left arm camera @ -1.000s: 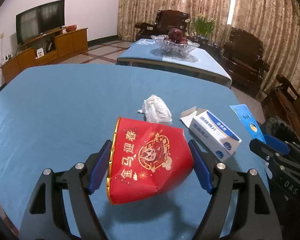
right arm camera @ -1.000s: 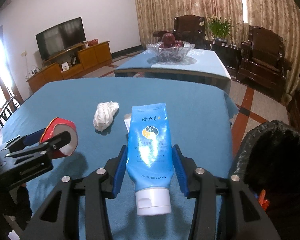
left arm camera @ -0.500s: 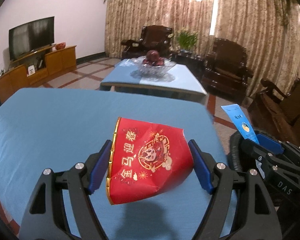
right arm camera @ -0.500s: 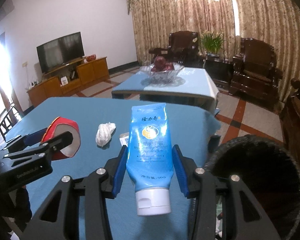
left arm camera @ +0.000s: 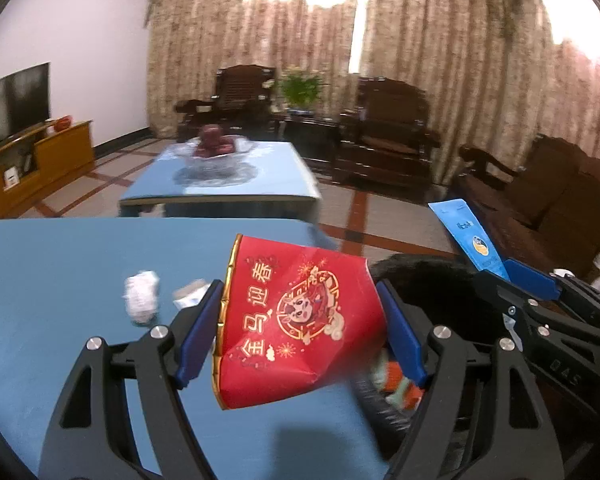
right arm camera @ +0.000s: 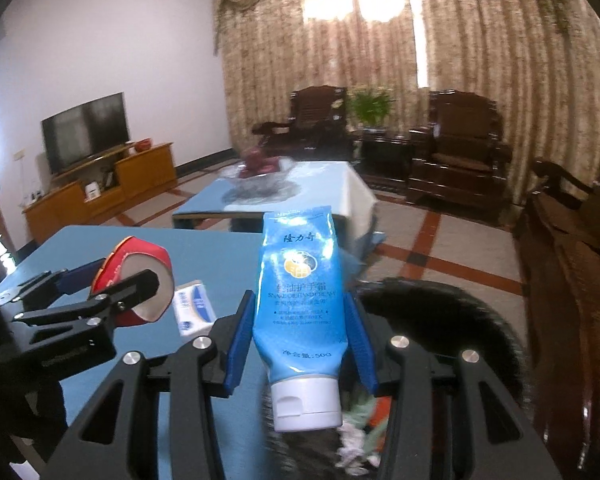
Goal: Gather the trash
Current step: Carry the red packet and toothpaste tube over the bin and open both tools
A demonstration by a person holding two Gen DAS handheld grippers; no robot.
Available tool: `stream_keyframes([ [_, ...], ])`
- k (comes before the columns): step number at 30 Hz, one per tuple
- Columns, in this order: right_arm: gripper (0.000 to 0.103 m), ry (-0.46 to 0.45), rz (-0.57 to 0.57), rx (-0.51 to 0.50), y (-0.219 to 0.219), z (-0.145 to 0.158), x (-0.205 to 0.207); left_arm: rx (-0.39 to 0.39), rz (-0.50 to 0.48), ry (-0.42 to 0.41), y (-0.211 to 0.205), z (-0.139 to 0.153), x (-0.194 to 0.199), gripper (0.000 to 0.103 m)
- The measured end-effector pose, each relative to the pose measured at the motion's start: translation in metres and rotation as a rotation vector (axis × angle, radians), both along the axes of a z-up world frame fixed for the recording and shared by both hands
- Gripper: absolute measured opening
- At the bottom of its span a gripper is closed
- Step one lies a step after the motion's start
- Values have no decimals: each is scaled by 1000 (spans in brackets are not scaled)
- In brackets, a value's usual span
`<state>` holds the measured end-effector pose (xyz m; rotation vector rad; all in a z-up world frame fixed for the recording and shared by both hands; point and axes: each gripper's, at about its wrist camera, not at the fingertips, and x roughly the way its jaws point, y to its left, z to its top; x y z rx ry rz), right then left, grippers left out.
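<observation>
My left gripper (left arm camera: 300,324) is shut on a crushed red paper cup (left arm camera: 296,320) with gold print, held above the blue table's right edge beside the black-lined trash bin (left arm camera: 432,292). My right gripper (right arm camera: 300,336) is shut on a blue hand cream tube (right arm camera: 300,292) with a white cap, held over the bin (right arm camera: 440,320), which holds scraps. The red cup also shows in the right wrist view (right arm camera: 140,276), and the tube in the left wrist view (left arm camera: 466,236). A crumpled white tissue (left arm camera: 140,298) and a small blue-white box (right arm camera: 194,306) lie on the table.
The blue-covered table (left arm camera: 60,280) lies to the left of the bin. Behind it stand a coffee table with a glass fruit bowl (left arm camera: 214,156), dark wooden armchairs (left arm camera: 384,132) and a TV cabinet (right arm camera: 100,188).
Both grippers have moved right and lifted with their objects, from above the table to the bin. The tissue and box now lie to the left.
</observation>
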<state>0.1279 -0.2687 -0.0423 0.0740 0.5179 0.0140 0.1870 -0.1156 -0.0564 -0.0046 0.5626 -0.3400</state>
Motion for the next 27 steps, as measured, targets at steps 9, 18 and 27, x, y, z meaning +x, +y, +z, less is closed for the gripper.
stream_keyframes([
  [9, 45, 19, -153, -14, -74, -8, -21, 1, -143, -1, -71, -12, -8, 74],
  [18, 45, 50, -235, -3, -117, -25, -24, 15, -227, 8, -121, -29, -2, 74],
  [27, 45, 84, -262, 14, -136, -45, -18, 42, -264, 36, -149, -50, 17, 74],
])
